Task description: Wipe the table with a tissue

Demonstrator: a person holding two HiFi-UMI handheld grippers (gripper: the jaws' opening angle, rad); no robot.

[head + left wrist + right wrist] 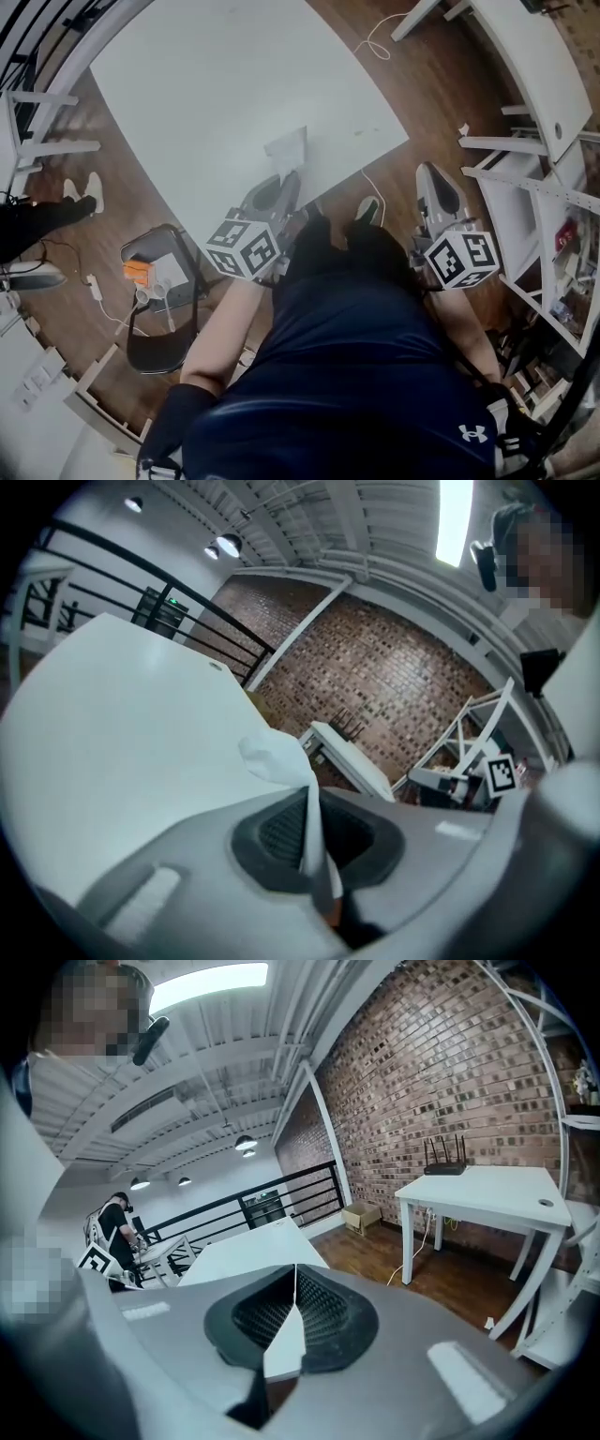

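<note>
- While its jaws press together on a white tissue [277, 758], the left gripper [314, 834] points over the white worktop [234, 84].
- In the head view the tissue sticks out at 12 o'clock from that gripper, above the worktop's near edge.
- The right gripper [295, 1309], at 3 o'clock beyond the worktop, is closed with nothing between its jaws.

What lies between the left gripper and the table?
A tissue, clamped in the left gripper, its free end out over the table; seen in the left gripper view.
</note>
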